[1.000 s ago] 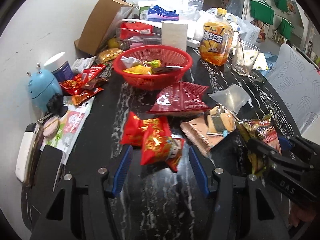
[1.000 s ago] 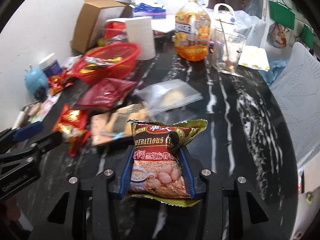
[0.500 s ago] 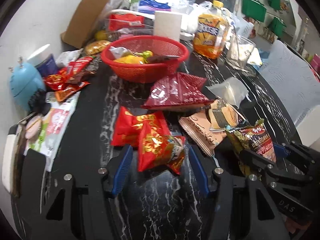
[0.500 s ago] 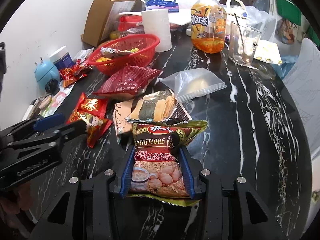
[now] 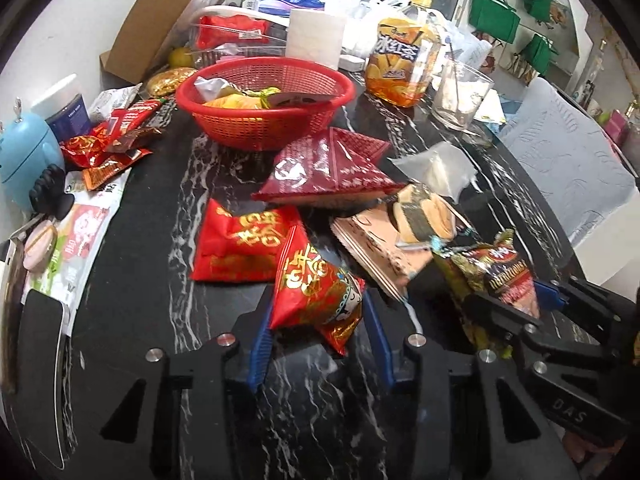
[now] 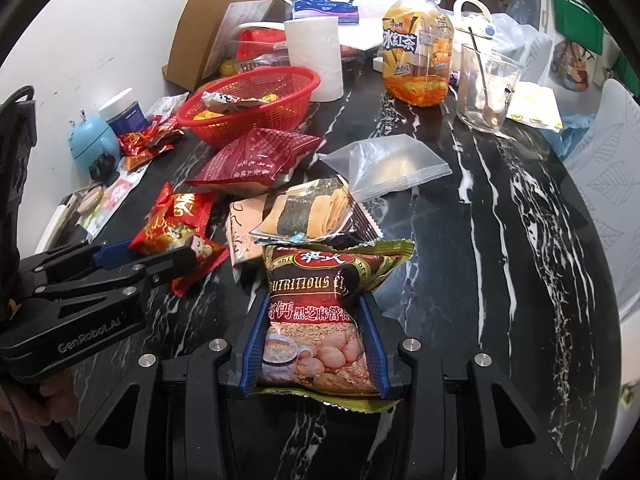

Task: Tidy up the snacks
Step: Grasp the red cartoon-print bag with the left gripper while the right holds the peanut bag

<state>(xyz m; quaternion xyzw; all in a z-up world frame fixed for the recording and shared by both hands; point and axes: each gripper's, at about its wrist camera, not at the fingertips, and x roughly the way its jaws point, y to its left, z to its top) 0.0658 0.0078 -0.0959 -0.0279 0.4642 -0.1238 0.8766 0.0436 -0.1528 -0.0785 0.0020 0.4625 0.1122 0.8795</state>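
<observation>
A red snack packet (image 5: 316,288) with gold print lies on the black marble table (image 5: 168,208). My left gripper (image 5: 318,320) is closing on it, and its blue pads (image 5: 260,340) touch both sides of the packet. The right wrist view shows that same gripper (image 6: 148,258) at the left, on the red packet (image 6: 176,232). My right gripper (image 6: 314,300) is shut on a brown and green cereal packet (image 6: 316,320), held upright above the table. In the left wrist view this packet (image 5: 504,272) and the right gripper (image 5: 512,296) sit at the right. A red basket (image 5: 264,128) with several snacks stands behind.
Ahead lie a second red packet (image 5: 240,240), a dark red bag (image 5: 328,168), a tan packet (image 5: 376,248), a seaweed cracker pack (image 5: 424,216) and a clear bag (image 5: 436,168). Farther back stand a tea bottle (image 5: 404,64), a glass (image 5: 460,96), a paper roll (image 5: 316,36) and a cardboard box (image 5: 160,20).
My left gripper sank toward the red packet and its jaws narrowed from wide apart to touching the packet's sides. The right gripper kept its hold and barely moved.
</observation>
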